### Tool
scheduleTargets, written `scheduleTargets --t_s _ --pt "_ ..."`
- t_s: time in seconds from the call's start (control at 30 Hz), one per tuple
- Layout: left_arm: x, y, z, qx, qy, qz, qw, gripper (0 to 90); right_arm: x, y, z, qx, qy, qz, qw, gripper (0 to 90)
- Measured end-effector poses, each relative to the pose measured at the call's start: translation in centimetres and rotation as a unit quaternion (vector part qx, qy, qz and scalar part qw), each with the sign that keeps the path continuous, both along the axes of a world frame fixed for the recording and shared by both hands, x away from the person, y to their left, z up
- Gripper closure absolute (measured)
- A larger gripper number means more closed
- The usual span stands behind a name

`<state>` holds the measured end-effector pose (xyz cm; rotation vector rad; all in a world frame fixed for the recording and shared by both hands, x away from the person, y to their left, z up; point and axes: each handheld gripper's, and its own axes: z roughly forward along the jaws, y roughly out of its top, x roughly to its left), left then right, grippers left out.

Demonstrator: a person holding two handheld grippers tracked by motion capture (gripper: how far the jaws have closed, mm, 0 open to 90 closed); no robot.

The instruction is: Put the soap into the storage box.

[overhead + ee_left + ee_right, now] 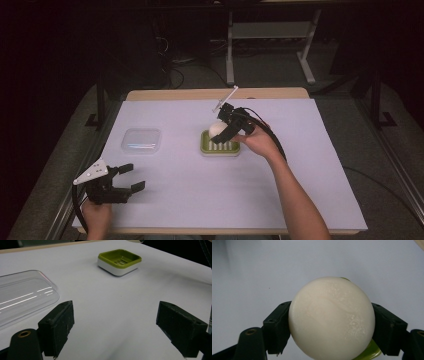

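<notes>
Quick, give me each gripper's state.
Left gripper: open, holding nothing.
Right gripper: shut on the soap, above the dish.

A lab or test room set up for recording is suggested rather than a home. In the high view, the surface (pixel 165 210) is covered edge to edge with a plain pale sheet, with a strip of bare wood left showing along its far edge at the upper middle of the frame. The surroundings are kept dark. Behind the surface, at the top centre, the white metal legs (pixel 230 55) of a frame or stand are seen on a grey floor, and loose black cables (pixel 170 65) are trailed across that floor at the upper left. Dark metal rails (pixel 400 165) are seen along the right edge.
</notes>
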<state>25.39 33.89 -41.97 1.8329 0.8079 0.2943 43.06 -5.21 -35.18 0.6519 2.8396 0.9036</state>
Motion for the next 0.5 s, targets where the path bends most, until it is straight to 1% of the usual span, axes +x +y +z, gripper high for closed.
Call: scheduleTargets --t_s 0.07,0.27,0.33,0.43,0.5 --pt "0.0 0.0 0.0 0.001 0.0 -0.001 1.0 14.5 0.2 -0.1 -0.2 0.0 0.005 -0.007 1.0 23.8" --pt "0.0 0.0 0.0 0.002 0.0 -0.001 1.0 14.5 0.6 -0.2 -0.5 -0.001 0.01 -0.01 0.9999 23.8" --pt "0.0 0.0 0.0 0.0 0.0 0.0 1.0 14.5 0.7 -0.2 -0.6 -0.001 0.007 -0.01 0.9999 23.9" --pt "0.0 0.0 0.0 0.0 0.0 -0.001 1.0 14.5 0.9 -0.2 -0.8 0.0 0.014 -0.019 0.9997 23.8" --pt "0.0 0.0 0.0 0.0 0.0 -0.001 1.0 14.5 1.1 -0.2 -1.0 0.002 0.013 -0.02 0.9997 23.8"
